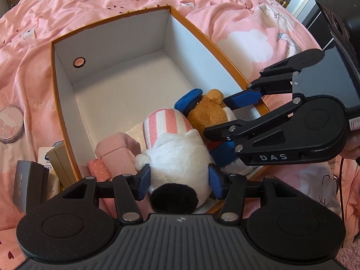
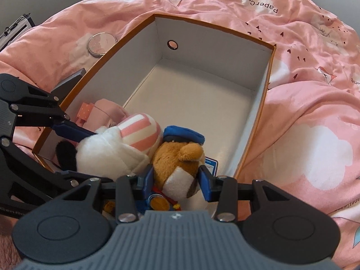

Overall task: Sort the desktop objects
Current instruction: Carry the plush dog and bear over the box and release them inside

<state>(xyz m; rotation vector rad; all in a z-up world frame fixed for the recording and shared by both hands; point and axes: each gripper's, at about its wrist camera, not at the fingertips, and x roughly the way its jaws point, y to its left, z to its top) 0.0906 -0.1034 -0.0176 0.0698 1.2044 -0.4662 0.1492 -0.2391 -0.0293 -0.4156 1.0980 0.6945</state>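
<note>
Between the blue pads of the left tongs [image 1: 178, 183] a white plush toy [image 1: 177, 157] is sitting, both pads pressing into its sides, so the left tongs are gripping it. Its pink-and-white striped cap [image 1: 167, 124] is pointing into the box and its black tuft [image 1: 173, 199] is lying nearest the camera. Just beside it, the right tongs [image 2: 177, 183] are closing on a brown bear plush [image 2: 180, 164] in a blue hat [image 2: 183, 135], the pads bearing on the bear's body from both sides. In the left wrist view the right tongs are reaching in from the right over the box wall, with the bear between their fingers. The two toys are touching each other, both hanging at the near end of an orange-rimmed cardboard box [image 2: 254, 121] with white inner walls. Beside the white toy, against the box's wall, a folded pink cloth item [image 1: 114, 148] is lying with a dotted pink strip [image 1: 99, 168] next to it. A blue-and-white card [image 2: 211, 166] is showing on the box floor beyond the bear. The far end wall is carrying a round hole [image 2: 172, 44]. Outside the box, a round pink compact [image 1: 10, 123] is resting on the pink bedspread [image 1: 247, 22], and a dark grey box [image 1: 28, 184] and a small tan carton [image 1: 59, 164] are standing near the box's outer wall.
</note>
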